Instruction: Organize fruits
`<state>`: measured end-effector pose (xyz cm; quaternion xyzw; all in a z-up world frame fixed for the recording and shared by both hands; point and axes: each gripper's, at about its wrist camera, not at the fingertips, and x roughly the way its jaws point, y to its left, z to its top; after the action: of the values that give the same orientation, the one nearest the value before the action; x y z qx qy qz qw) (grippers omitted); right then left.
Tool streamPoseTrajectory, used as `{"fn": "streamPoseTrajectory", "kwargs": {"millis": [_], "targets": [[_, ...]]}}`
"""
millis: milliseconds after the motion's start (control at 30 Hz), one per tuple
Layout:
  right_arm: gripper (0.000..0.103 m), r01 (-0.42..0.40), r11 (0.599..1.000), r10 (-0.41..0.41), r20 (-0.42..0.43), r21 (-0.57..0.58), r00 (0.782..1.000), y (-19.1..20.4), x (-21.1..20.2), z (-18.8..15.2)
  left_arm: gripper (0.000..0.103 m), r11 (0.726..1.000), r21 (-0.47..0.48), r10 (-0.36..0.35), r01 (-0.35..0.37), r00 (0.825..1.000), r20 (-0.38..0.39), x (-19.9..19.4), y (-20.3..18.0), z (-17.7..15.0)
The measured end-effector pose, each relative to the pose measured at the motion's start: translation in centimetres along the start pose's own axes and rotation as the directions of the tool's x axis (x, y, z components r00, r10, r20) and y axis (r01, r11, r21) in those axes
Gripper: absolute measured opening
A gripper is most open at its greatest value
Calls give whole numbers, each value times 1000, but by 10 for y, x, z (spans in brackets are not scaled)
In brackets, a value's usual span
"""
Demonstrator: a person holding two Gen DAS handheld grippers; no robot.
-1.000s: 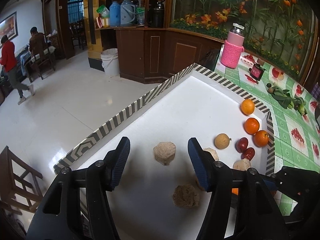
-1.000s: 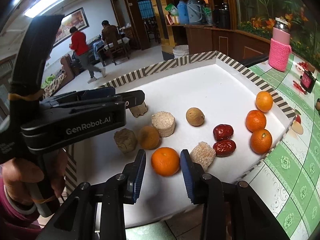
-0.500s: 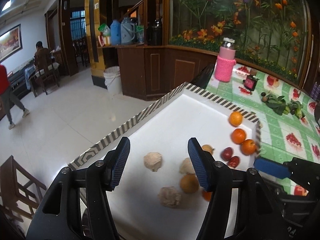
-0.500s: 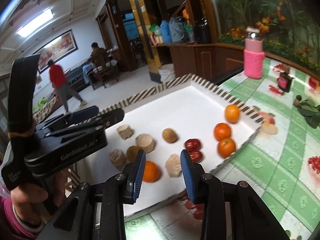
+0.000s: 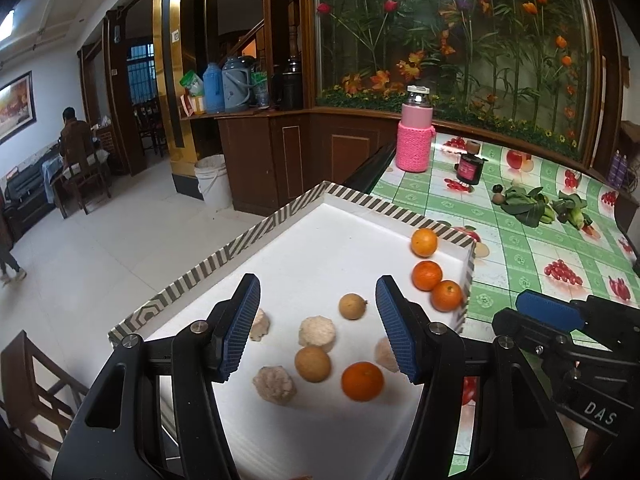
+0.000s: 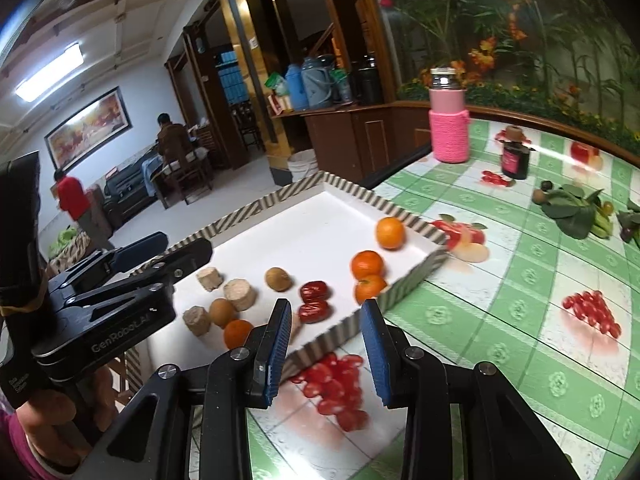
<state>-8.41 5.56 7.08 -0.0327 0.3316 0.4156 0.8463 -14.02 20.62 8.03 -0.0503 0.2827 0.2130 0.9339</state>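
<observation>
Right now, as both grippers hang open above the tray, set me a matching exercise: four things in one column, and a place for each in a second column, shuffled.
Things:
1. lone orange mandarin
2. two dark red dates
3. pink knitted-sleeve bottle
4. bunch of green leafy vegetables

Places:
A. upright on the green checked tablecloth, beyond the tray's far corner
B. lying on the tablecloth past a small dark jar
C. inside the striped-rim white tray, near its front edge, beside the tan lumps
D. side by side in the tray, just before the row of three mandarins

Pairs: 1-C, 2-D, 3-A, 4-B

Both wrist views look down across the tray (image 5: 224, 258) (shared).
</observation>
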Motion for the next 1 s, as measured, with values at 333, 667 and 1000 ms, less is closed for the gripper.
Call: {"fn": "streamPoseTrajectory", "kwargs": {"millis": [333,667,1000], "targets": [[35,1,1000,-1,8,10,1000,-5,-8,-4,61,1000,16,-1,1,1000,1,-8,-12,-2],[35,-6,1000,6,1,4,1000,-4,-7,-4,61,1000,22,6,-7,1000,9,-7,-15,-3],[35,9,1000,-10,7,26,1000,-15,-14,-7,61,998,56,0,-2,1000,25,-9,-25,-5]]}}
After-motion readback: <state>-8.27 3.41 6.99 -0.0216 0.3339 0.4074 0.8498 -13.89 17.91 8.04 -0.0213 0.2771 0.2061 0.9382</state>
